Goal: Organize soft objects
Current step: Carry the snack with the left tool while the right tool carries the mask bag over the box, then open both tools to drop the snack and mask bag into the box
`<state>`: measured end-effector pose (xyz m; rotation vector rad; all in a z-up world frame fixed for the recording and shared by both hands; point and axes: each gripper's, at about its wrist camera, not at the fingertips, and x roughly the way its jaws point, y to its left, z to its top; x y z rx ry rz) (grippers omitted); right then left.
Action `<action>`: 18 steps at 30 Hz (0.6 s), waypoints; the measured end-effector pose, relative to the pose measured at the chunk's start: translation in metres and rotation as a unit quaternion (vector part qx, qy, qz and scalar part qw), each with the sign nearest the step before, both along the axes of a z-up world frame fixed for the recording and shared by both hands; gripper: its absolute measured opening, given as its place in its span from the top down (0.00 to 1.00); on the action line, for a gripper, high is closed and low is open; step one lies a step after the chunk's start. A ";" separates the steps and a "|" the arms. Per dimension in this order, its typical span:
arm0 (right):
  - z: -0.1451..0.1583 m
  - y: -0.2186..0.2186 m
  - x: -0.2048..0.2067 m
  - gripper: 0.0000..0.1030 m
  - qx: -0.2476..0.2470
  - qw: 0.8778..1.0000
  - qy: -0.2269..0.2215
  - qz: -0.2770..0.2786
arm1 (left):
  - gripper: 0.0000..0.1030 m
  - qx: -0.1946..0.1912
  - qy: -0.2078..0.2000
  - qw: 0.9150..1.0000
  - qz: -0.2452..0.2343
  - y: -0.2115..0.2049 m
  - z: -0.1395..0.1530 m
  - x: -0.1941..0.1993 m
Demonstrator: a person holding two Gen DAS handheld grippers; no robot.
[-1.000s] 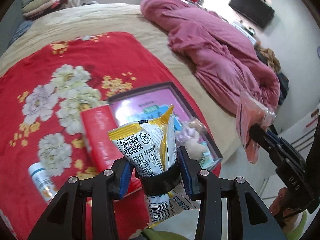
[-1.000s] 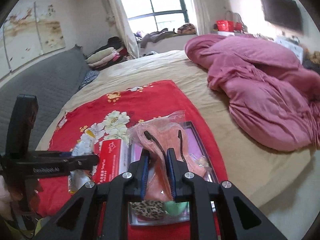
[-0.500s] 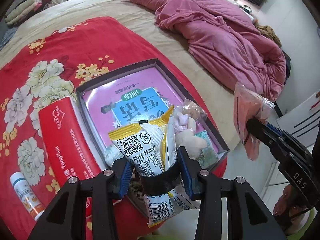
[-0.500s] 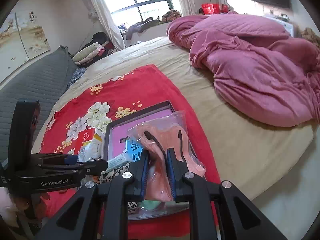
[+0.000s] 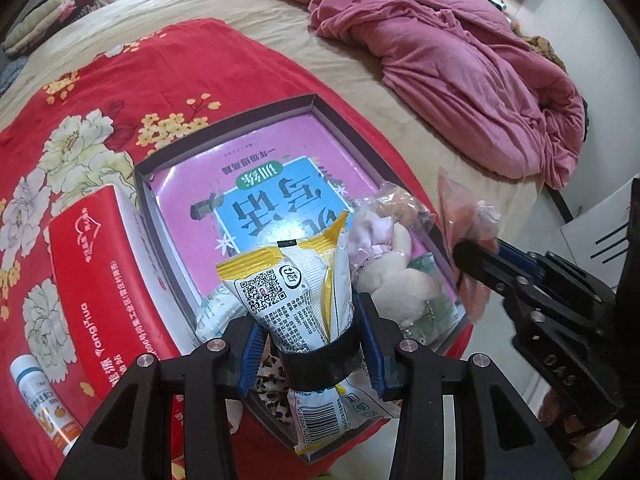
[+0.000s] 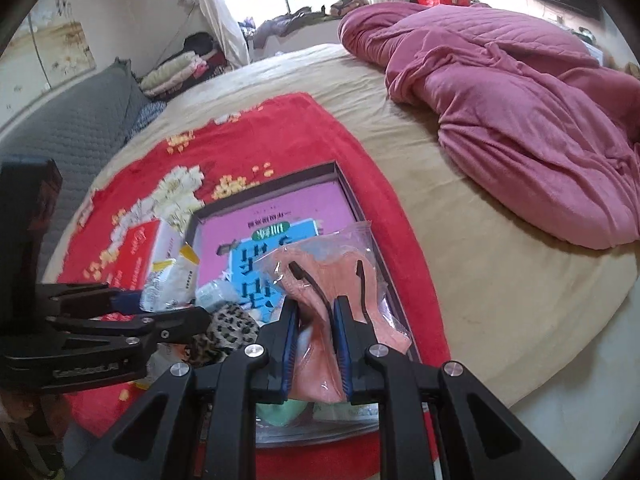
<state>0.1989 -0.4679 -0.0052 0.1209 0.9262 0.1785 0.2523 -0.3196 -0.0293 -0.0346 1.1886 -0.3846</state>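
Both grippers lower over box (image 5: pixel 224 128); left gripper (image 5: pixel 310 344) holds snack pack (image 5: pixel 288 280); right gripper (image 6: pixel 316 344) clamps bagged mask (image 6: pixel 332 276).

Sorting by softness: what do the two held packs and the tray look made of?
Snack packet: glossy printed plastic film, crinkled. Pink-filled bag: clear plastic, shiny creases, apparently fabric inside. Tray: likely rigid cardboard, with thin, straight dark walls.

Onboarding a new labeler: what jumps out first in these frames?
Both grippers hold something over the dark tray on the red flowered blanket: the left gripper clamps a yellow-and-white snack packet, the right gripper a clear bag of pink cloth. A pink book lines the tray. A rumpled pink quilt sprawls across the bed behind.
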 end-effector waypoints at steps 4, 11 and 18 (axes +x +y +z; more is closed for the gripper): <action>-0.013 0.006 0.006 0.82 0.000 1.000 0.017 0.007 | 0.57 0.000 0.004 1.000 0.000 0.001 -0.005 0.002; -0.024 0.003 0.012 0.77 0.036 0.999 0.030 0.006 | 0.57 -0.003 0.008 1.000 -0.003 0.001 -0.012 0.004; -0.013 -0.002 0.006 0.50 0.067 0.997 0.023 0.007 | 0.56 -0.017 0.006 1.000 -0.012 -0.002 -0.011 0.003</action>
